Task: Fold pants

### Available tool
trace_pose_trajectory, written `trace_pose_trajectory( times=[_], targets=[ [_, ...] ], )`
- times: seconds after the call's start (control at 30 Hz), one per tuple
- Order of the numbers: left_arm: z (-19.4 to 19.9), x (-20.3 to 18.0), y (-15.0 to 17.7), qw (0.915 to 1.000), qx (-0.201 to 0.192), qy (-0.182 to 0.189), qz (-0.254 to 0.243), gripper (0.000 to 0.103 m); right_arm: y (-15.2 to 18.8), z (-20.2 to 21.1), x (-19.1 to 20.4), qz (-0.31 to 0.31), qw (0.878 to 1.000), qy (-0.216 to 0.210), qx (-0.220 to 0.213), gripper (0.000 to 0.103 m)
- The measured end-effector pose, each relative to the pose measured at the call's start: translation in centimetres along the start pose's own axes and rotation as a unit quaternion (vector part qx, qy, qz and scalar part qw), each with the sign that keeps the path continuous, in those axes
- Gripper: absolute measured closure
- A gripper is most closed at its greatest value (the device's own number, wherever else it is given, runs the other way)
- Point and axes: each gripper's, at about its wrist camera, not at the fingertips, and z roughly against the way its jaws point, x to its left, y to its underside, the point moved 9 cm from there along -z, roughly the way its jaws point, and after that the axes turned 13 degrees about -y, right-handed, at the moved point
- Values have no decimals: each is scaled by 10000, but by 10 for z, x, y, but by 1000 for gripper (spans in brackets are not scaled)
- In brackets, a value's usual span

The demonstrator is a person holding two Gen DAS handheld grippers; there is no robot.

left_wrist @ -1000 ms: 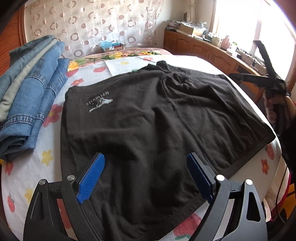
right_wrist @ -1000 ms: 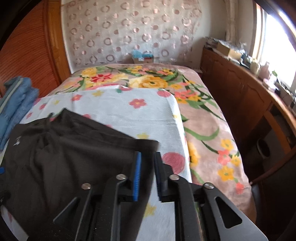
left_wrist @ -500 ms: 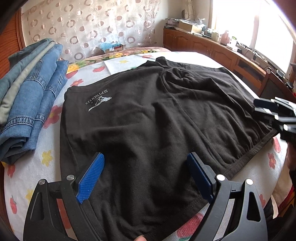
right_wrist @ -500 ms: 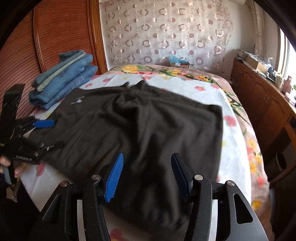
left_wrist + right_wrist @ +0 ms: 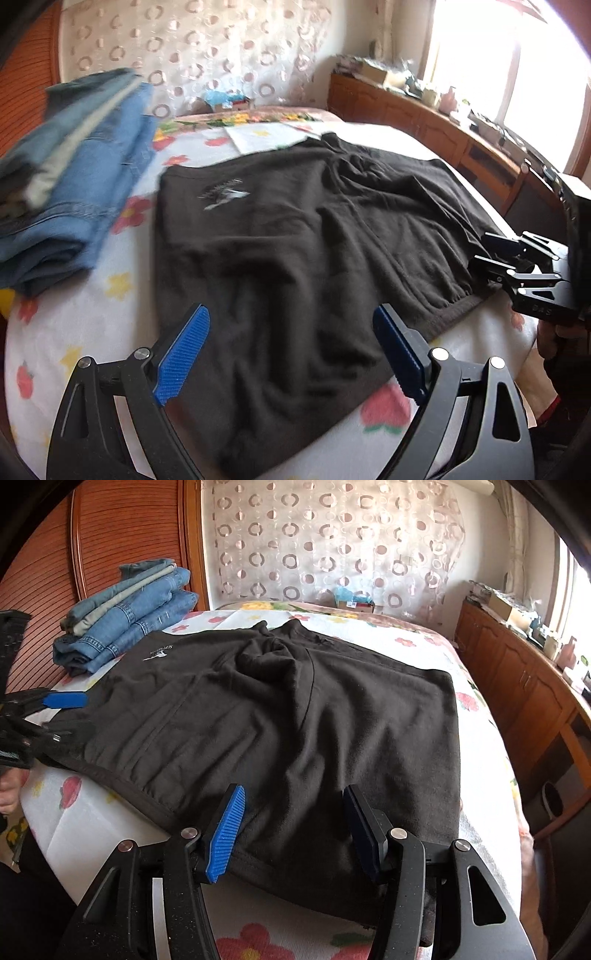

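The right gripper (image 5: 291, 827) hangs with its jaws standing wide after just opening, nothing pinched, the waistband hem of the black pants (image 5: 280, 716) lying under the gap. The left gripper (image 5: 291, 350) is also wide and empty over the near hem.

The pants lie spread flat on the floral sheet (image 5: 92, 823), logo at 10 o'clock in the right view.

For a clean fold, each gripper should probably bite both layers at the hem corners and lift evenly, or the cloth will drag.

The stack of jeans (image 5: 125, 616) sits at 11 o'clock, beside the pants.
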Motion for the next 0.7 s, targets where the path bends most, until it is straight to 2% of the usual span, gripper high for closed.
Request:
trace_pose_trajectory(
  times=[0.13, 0.3, 0.57, 0.7],
  targets=[
    [16, 19, 9, 9997, -144, -107, 154, 12, -5, -3, 0, -21, 10000, 12, -12, 44],
    [24, 35, 23, 9994, -140, -157, 286, 19, -12, -21, 7, 11, 10000, 47, -28, 43],
    [22, 37, 35, 9990, -11, -140, 425, 35, -12, -22, 6, 10, 10000, 39, -55, 43],
    [23, 35, 39, 9991, -2, -119, 406, 36, -12, -22, 6, 14, 10000, 37, -54, 43]
  ],
)
